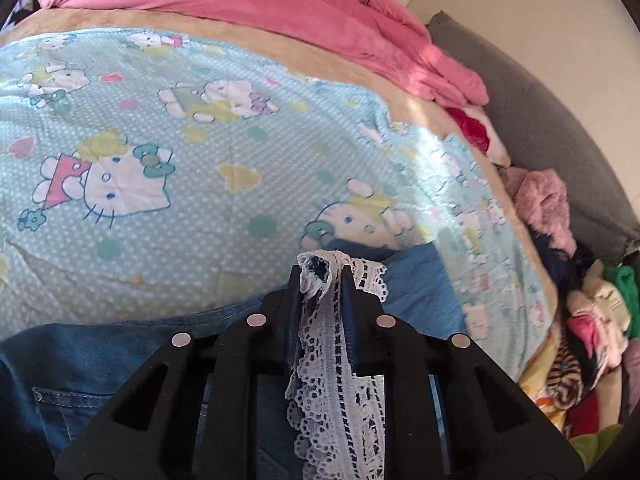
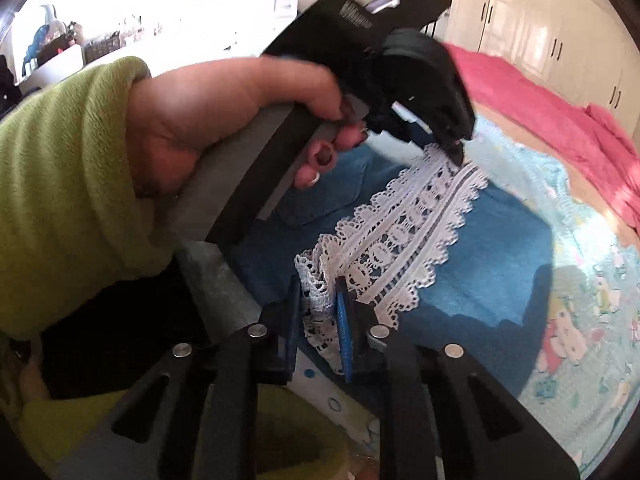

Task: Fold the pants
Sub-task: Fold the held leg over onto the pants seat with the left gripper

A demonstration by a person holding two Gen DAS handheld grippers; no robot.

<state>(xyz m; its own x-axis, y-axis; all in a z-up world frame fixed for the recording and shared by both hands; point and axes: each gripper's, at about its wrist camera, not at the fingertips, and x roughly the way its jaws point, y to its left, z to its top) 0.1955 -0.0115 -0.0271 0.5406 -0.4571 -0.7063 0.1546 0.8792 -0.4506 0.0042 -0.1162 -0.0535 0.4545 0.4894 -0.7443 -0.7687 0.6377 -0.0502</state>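
Note:
Blue denim pants (image 1: 88, 364) with a white lace hem (image 1: 332, 360) lie on a light blue cartoon-print bedsheet (image 1: 160, 140). My left gripper (image 1: 323, 276) is shut on one end of the lace hem, held above the denim. In the right wrist view the lace hem (image 2: 404, 236) is stretched across the blue denim (image 2: 492, 264). My right gripper (image 2: 320, 300) is shut on its near end. The left gripper (image 2: 456, 152) shows at the hem's far end, held by a hand (image 2: 240, 116) in a green sleeve.
A pink blanket (image 1: 248, 4) lies along the far side of the bed. A pile of mixed clothes (image 1: 592, 304) sits at the right by a grey headboard (image 1: 560, 120). White wardrobes (image 2: 552, 28) stand beyond the bed.

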